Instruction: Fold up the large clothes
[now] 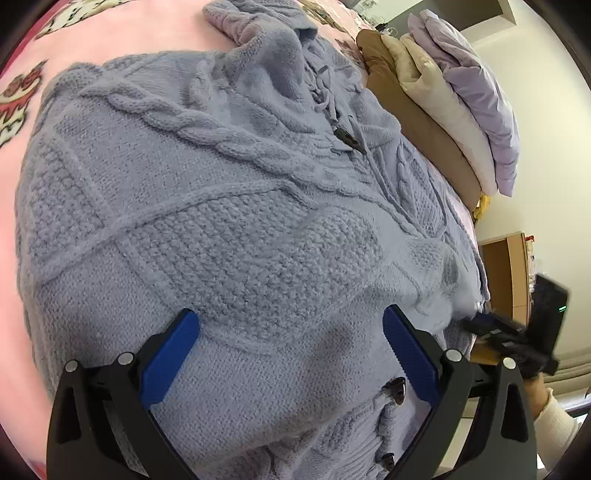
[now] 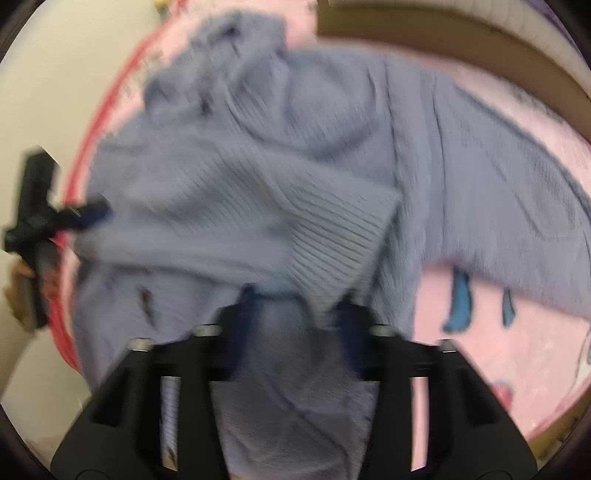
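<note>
Tongs: your left tongs gape over the cardigan on the bed; right tongs parted around its ribbed cuff. Moving now could drag the sleeve crooked.

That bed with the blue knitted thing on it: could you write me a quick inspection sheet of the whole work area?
Surface: pink printed bedspread, mostly covered.
Job's things: blue cable-knit cardigan spread out, rumpled near the hood; ribbed sleeve cuff lying across it.
Clutter: stack of folded padded jackets beside the cardigan.
Tongs: left tongs open over the knit; right tongs part open with fabric between the pads, blurred, grip unclear.
Cables: nothing seen.
Surroundings: pale wall, wooden furniture.
</note>
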